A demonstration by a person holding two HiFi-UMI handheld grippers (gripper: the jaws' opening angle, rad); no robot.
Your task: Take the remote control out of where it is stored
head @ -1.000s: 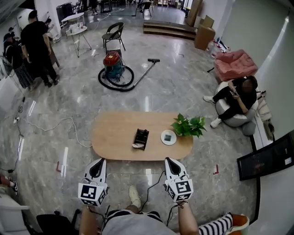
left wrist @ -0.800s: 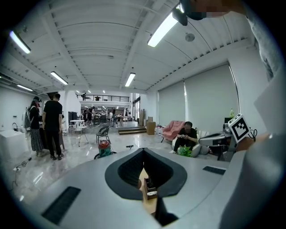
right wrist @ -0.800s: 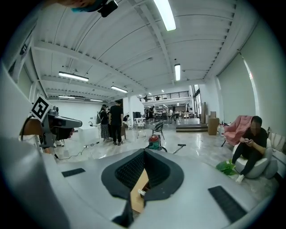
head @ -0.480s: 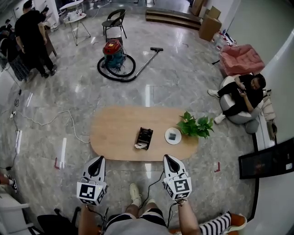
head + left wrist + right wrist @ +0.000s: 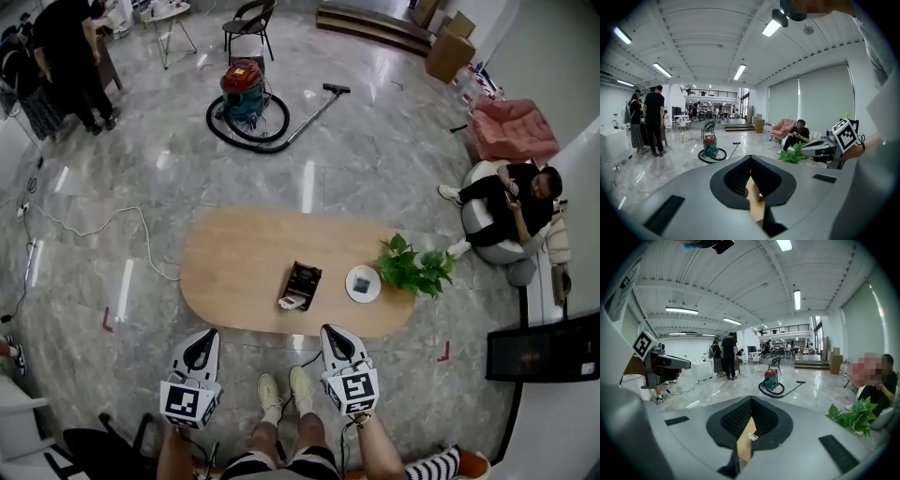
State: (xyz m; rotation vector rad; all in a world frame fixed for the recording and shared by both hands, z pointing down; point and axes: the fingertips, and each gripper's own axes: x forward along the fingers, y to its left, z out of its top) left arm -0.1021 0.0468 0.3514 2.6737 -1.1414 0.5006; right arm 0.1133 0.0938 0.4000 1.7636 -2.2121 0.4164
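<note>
A dark open holder point(image 5: 303, 283) stands in the middle of the oval wooden table point(image 5: 234, 272). A white remote control point(image 5: 292, 302) lies at the holder's near end. Both grippers hang short of the table's near edge, apart from the holder. My left gripper point(image 5: 204, 335) is shut and empty, to the left of the holder. My right gripper point(image 5: 328, 330) is also shut and empty, just right of it. In the right gripper view the remote control point(image 5: 751, 437) shows as a white end through the slit below the gripper point(image 5: 751, 399). The left gripper point(image 5: 750, 157) points at the table.
A round coaster point(image 5: 363, 283) and a potted plant point(image 5: 413, 267) sit on the table's right end. A red vacuum cleaner point(image 5: 246, 92) with its hose lies on the floor beyond. A person sits at the right point(image 5: 511, 199), others stand far left point(image 5: 66, 52). A cable point(image 5: 94, 225) runs along the floor.
The person has stepped closer to the table, and both feet now show. Both grippers have sunk and moved forward, the right one drifting left. Their jaws stay shut.
</note>
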